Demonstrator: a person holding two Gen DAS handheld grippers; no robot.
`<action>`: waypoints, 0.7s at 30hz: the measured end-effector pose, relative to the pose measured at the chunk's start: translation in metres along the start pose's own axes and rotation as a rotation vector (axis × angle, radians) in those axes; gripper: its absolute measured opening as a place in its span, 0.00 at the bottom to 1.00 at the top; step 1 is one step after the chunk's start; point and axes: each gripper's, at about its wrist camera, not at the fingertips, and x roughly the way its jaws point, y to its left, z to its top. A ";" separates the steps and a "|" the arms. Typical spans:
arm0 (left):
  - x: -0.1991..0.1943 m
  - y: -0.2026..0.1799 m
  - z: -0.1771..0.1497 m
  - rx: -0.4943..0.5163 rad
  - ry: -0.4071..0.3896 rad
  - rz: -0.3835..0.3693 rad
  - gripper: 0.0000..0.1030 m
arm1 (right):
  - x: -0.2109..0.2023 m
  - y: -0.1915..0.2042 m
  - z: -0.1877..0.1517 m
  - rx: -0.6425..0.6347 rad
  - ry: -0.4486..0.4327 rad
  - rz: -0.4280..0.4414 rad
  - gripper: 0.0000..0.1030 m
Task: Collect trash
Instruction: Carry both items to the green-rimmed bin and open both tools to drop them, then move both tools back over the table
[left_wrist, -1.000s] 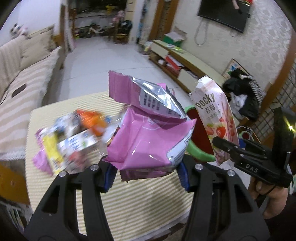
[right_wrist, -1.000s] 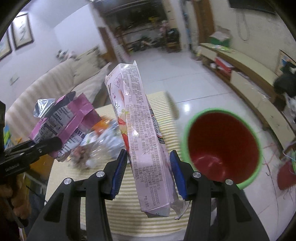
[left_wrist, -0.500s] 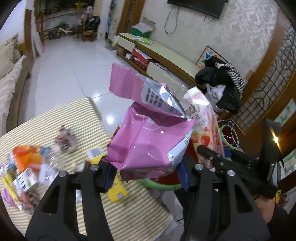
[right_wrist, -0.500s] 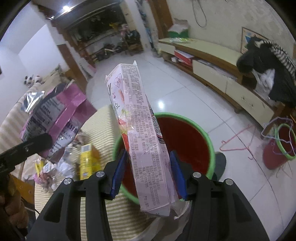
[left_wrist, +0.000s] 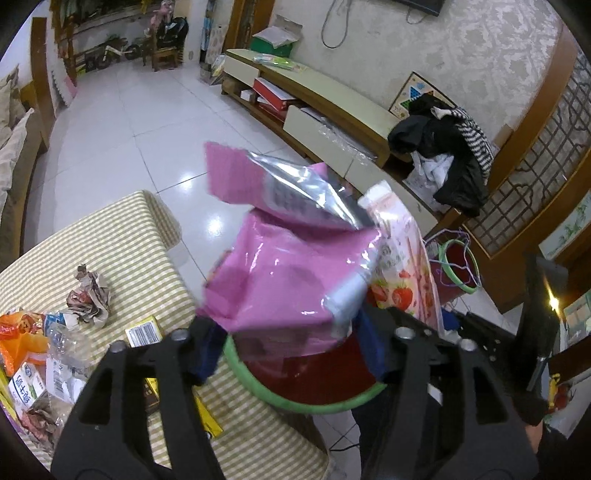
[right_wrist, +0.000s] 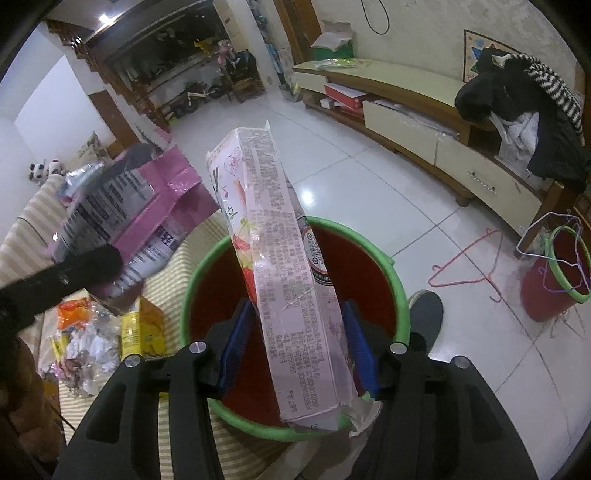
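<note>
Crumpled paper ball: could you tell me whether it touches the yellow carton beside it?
Apart. The left wrist view shows striped cloth between crumpled paper ball and yellow carton.

Black gripper (right_wrist: 297, 347) frame, blue jaws, silver screws

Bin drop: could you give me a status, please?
Left gripper just opening, bag loose between jaws. Right gripper just opening, box loose between jaws. Both over bin. Path clear.

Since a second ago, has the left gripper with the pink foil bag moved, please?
Yes. The left gripper carried the pink foil bag off the striped tabletop and over the green-rimmed red bucket; its fingers have just been opening around the bag.
</note>
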 end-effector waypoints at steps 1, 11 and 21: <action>0.001 0.002 0.000 -0.011 -0.001 -0.009 0.72 | 0.001 0.000 -0.001 -0.002 0.001 -0.002 0.54; -0.012 0.012 -0.004 -0.049 -0.020 -0.007 0.95 | -0.002 0.007 -0.007 -0.042 -0.014 -0.052 0.83; -0.056 0.055 -0.027 -0.118 -0.061 0.101 0.95 | -0.022 0.043 -0.016 -0.106 -0.034 -0.043 0.90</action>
